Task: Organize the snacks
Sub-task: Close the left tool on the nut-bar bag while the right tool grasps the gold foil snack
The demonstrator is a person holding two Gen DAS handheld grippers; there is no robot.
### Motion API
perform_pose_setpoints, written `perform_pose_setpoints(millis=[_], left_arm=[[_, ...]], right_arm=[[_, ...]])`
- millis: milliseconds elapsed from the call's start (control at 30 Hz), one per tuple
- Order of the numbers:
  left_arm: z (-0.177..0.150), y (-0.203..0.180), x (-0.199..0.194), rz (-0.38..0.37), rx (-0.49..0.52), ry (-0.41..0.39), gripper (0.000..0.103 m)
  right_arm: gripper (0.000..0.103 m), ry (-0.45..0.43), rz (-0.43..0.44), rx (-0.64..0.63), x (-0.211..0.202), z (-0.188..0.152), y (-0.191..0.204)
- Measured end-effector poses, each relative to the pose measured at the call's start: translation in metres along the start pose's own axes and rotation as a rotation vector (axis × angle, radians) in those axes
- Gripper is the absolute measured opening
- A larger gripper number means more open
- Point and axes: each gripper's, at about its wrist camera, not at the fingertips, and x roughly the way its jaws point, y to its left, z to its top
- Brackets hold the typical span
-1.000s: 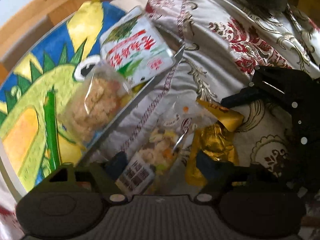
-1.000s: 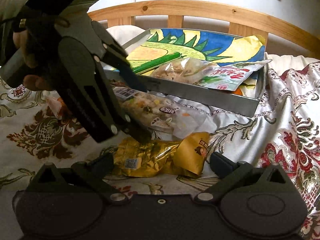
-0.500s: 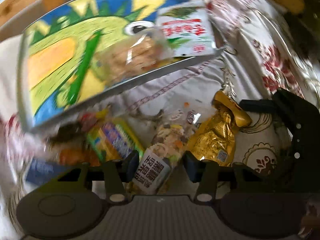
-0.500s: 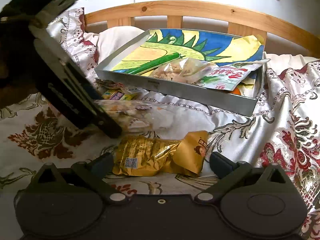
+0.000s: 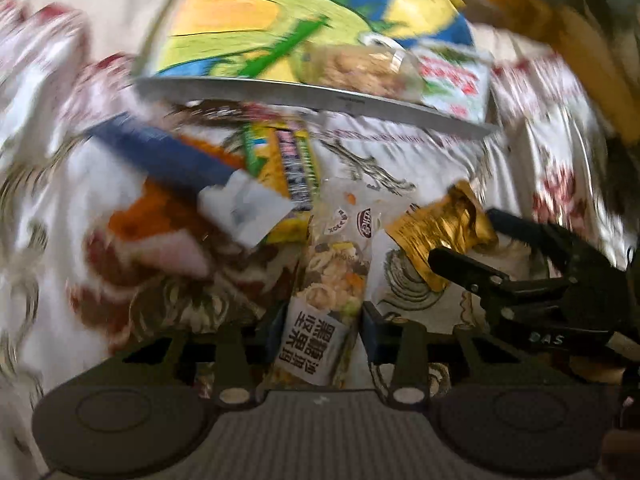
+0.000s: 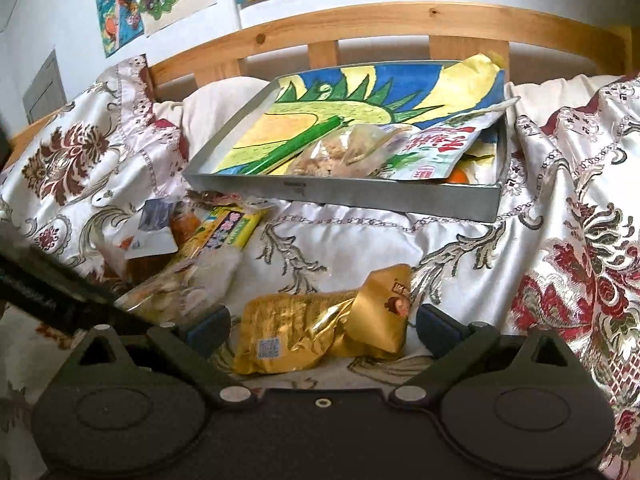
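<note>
1. The left gripper [image 5: 322, 330] is closing narrow, its pads at either side of the clear snack-mix packet [image 5: 334, 280], low centre of the left view.
2. That packet's long axis runs straight away from the fingers, up the frame.
3. The right gripper [image 6: 322, 322] stands wide, unclamped, around the gold packet [image 6: 320, 326], which lies crosswise between its fingers.
4. The metal tray [image 6: 344, 198], upper centre, already holds two packets; the left gripper looks readier to carry.
5. All lies on a floral bedspread [image 6: 560, 240] before a wooden headboard [image 6: 400, 24].
</note>
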Motion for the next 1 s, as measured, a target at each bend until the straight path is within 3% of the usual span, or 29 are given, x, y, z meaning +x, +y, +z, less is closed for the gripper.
perform_pose_setpoints(millis=[67, 200, 333, 467, 567, 633, 800, 1000], left_arm=[[-0.012, -0.005, -0.003, 0.043, -0.009, -0.058, 0.043], [-0.029, -0.019, -0.003, 0.124, 0.086, -0.102, 0.044], [-0.035, -0.013, -0.005, 0.110, 0.055, -0.111, 0.044], [-0.037, -0.004, -0.008, 0.078, -0.006, -0.113, 0.044], [-0.036, -0.002, -0.006, 0.072, -0.014, -0.114, 0.044], [-0.036, -0.002, -0.006, 0.070, -0.016, -0.115, 0.044], [-0.035, -0.001, -0.004, 0.074, -0.015, -0.108, 0.044], [-0.035, -0.009, 0.000, 0.095, 0.029, -0.106, 0.041]], right_arm=[[0.099, 0.026, -0.047, -0.038, 0.008, 0.002, 0.002], [0.100, 0.045, -0.090, -0.093, 0.017, 0.002, 0.010], [0.083, 0.049, -0.057, -0.043, 0.014, 0.003, 0.008], [0.058, 0.064, -0.017, 0.014, 0.005, 0.006, 0.009], [0.058, 0.090, 0.071, 0.066, -0.002, 0.007, 0.009], [0.058, 0.103, 0.098, 0.027, -0.005, 0.005, 0.018], [0.063, 0.112, 0.085, -0.059, 0.001, 0.000, 0.031], [0.057, 0.106, 0.071, -0.092, 0.002, -0.001, 0.036]])
